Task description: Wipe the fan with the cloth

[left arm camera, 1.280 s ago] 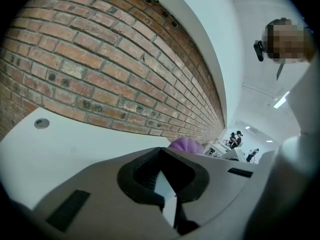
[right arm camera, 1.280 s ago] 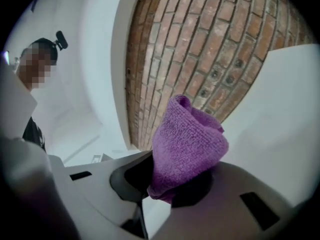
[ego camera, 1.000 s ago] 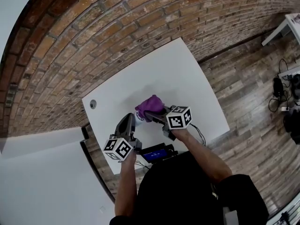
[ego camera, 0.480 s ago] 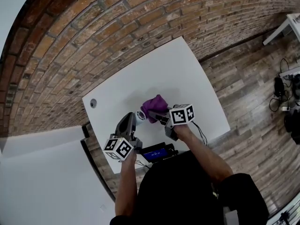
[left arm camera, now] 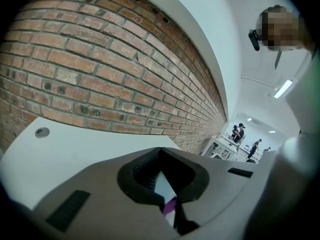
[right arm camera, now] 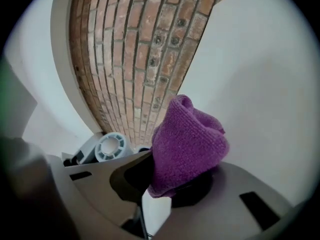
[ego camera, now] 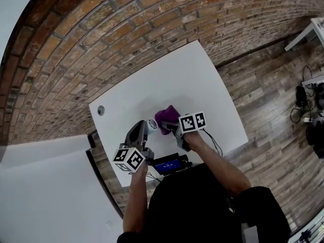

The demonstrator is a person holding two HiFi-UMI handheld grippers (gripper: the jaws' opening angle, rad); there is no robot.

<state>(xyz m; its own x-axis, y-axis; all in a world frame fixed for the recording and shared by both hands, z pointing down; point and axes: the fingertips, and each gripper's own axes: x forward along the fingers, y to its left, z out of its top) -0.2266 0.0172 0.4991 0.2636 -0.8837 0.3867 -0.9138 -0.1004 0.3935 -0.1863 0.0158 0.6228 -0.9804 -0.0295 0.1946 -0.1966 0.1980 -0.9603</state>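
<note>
A small white fan (ego camera: 153,124) sits on the white table (ego camera: 192,75), its round grille facing up. In the right gripper view the fan (right arm camera: 111,146) shows left of the purple cloth (right arm camera: 187,144). My right gripper (ego camera: 174,128) is shut on the cloth (ego camera: 166,118), which bunches up out of the jaws (right arm camera: 170,184) just right of the fan. My left gripper (ego camera: 140,129) lies on the table with its tip beside the fan, and its jaws (left arm camera: 162,176) are shut. Whether it touches the fan I cannot tell.
A dark device with a blue screen (ego camera: 169,165) lies at the table's near edge between my arms. A round grommet (ego camera: 100,111) sits at the table's left corner. The brick wall (ego camera: 101,34) runs behind the table. Cables (ego camera: 304,100) lie on the floor, right.
My right gripper has rolled and sunk toward the table with the cloth, sliding a little to the right, so more of the fan's grille shows. The left gripper has stayed put.
</note>
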